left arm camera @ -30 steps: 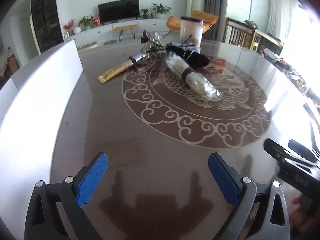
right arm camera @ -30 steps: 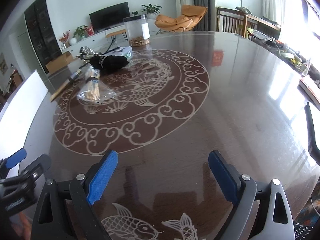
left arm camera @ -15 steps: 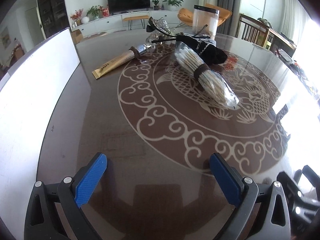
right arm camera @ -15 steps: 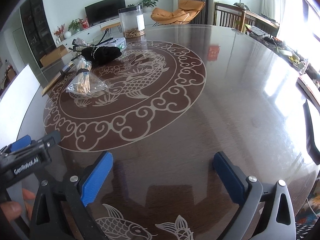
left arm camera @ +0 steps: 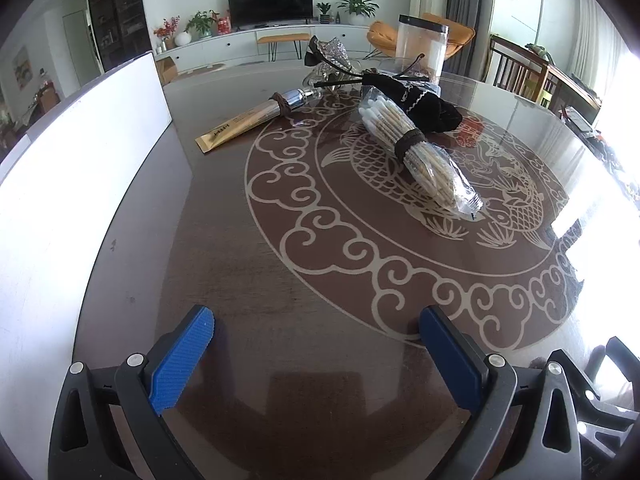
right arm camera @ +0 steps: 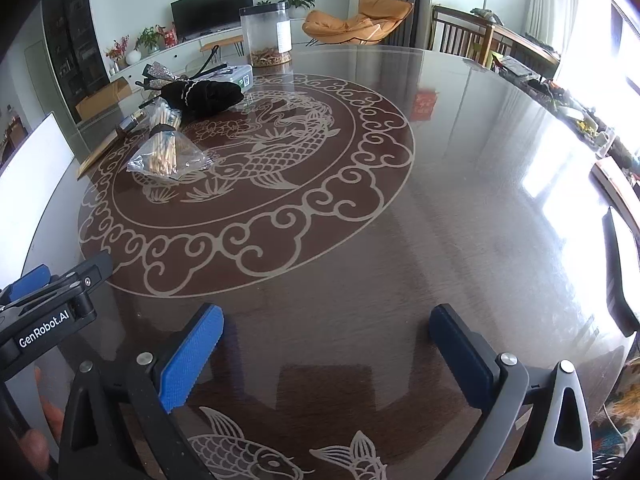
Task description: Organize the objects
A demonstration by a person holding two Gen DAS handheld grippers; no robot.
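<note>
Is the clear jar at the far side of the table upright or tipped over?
Upright. The clear jar stands on its base on the table, black lid on top, with a shallow layer of brownish contents settled at the bottom.

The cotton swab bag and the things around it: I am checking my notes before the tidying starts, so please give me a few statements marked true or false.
1. The cotton swab bag lies on the table, bound by a dark band. True.
2. The left gripper is shut on the swab bag. False: it is open with nothing between its fingers, and the bag lies farther along the table.
3. The black pouch lies beside the swab bag's far end. True.
4. The clear jar lies on its side. False: it stands upright.
5. The right gripper is open and empty. True.
</note>
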